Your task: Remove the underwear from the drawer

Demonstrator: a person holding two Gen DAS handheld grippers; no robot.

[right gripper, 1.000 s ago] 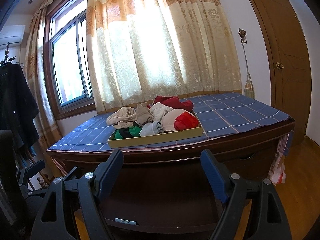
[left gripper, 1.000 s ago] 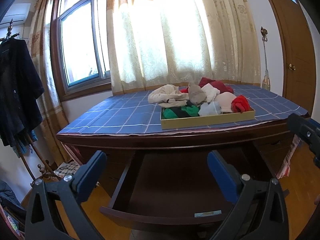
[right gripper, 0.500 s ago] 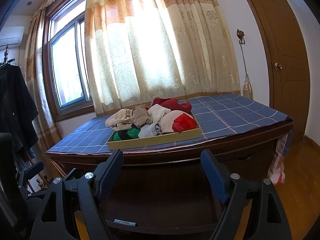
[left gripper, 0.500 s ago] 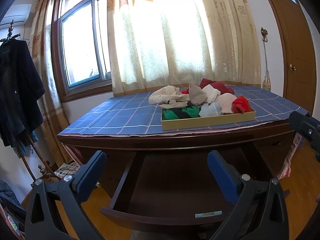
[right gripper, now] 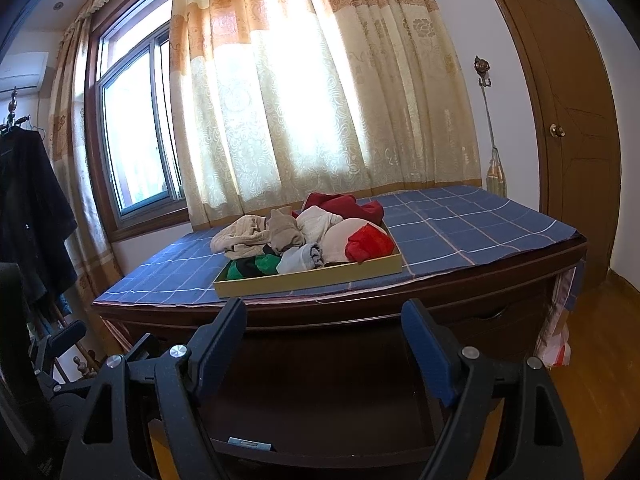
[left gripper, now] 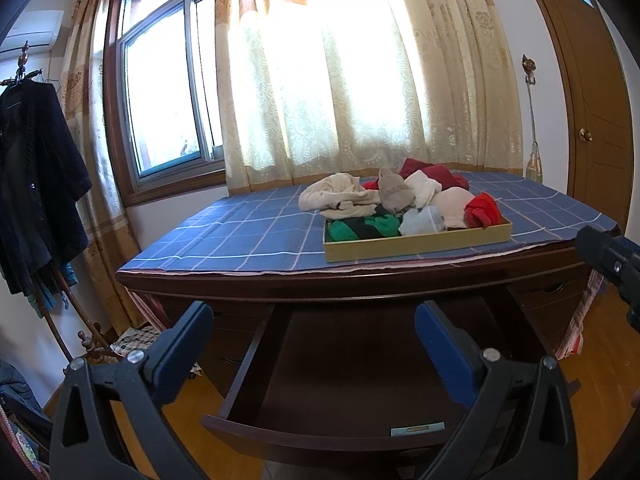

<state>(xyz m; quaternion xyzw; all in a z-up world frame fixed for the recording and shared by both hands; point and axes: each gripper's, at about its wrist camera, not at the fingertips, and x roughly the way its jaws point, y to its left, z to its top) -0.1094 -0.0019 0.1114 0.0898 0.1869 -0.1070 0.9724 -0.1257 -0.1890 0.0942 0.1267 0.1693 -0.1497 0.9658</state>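
A heap of underwear (left gripper: 400,204) in cream, red, green and pale blue lies in a shallow yellow tray (left gripper: 416,245) on the desk's blue checked cloth (left gripper: 240,232). Below the desk top the dark wooden drawer (left gripper: 340,380) is pulled out; its inside looks bare apart from a small label (left gripper: 418,429) at the front. My left gripper (left gripper: 314,340) hovers open in front of the drawer, holding nothing. In the right wrist view the same underwear (right gripper: 304,236), tray (right gripper: 308,282) and drawer (right gripper: 320,400) show. My right gripper (right gripper: 324,340) is open and holds nothing.
A dark coat (left gripper: 36,184) hangs on a stand at the left. A curtained window (left gripper: 320,80) is behind the desk and a wooden door (left gripper: 592,120) is at the right. Part of the right gripper (left gripper: 612,264) shows at the right edge. Wooden floor (right gripper: 592,360) surrounds the desk.
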